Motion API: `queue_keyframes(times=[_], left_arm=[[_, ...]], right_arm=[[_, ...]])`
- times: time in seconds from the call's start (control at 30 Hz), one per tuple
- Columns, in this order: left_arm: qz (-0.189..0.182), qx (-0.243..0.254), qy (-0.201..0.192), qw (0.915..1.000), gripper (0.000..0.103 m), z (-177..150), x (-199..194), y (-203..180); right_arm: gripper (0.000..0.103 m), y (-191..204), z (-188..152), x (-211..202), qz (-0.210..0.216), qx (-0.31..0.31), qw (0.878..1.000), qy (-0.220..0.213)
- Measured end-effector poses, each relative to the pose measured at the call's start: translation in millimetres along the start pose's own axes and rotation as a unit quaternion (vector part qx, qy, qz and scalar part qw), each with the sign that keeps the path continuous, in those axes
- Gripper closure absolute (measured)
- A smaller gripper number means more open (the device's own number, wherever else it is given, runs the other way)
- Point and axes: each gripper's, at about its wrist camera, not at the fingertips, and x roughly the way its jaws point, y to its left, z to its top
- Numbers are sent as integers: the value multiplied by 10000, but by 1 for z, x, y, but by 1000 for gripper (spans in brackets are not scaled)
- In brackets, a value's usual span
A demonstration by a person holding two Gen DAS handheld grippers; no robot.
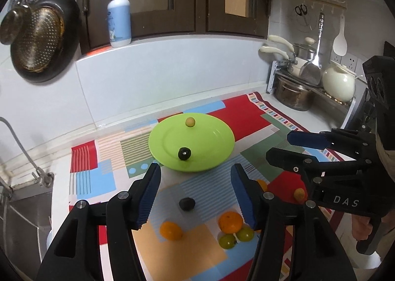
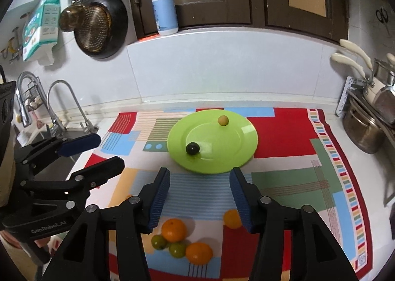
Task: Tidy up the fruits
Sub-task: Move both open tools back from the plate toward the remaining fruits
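A green plate [image 1: 212,155] [image 2: 237,160] sits on the patterned mat and holds a dark fruit [image 1: 184,153] [image 2: 192,148] and a small yellow fruit [image 1: 190,121] [image 2: 223,120]. On the mat near me lie a dark fruit [image 1: 187,204], oranges [image 1: 170,230] [image 1: 230,222] [image 2: 173,229] [image 2: 199,253] [image 2: 231,218], two green fruits [image 1: 227,241] [image 1: 245,233] [image 2: 158,242] [image 2: 177,250] and a small orange fruit [image 1: 299,194]. My left gripper [image 1: 196,194] [image 2: 95,150] is open and empty above the dark fruit on the mat. My right gripper [image 2: 200,194] [image 1: 284,147] is open and empty above the oranges.
A sink with faucets [image 2: 56,108] lies left of the mat. Pots [image 1: 293,94] and a kettle [image 1: 338,82] stand on a rack at the right. A soap bottle [image 1: 119,18] stands on the ledge. A pan with a strainer [image 1: 40,39] hangs on the wall.
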Motion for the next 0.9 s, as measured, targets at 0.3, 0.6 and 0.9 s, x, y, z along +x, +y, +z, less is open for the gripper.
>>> queue_keyframes(times=[0.3, 0.6, 0.9], left_arm=[[14, 3, -47, 10000, 42, -24, -20, -11], [34, 111, -46, 9999, 41, -47, -24, -21], [-2, 244, 28, 9997, 41, -66, -22, -31]], right_arm=[[45, 9, -23, -24, -68, -128, 9998, -161], [45, 12, -49, -28, -108, -199, 9997, -121], [45, 11, -70, -27, -228, -339, 9992, 18]])
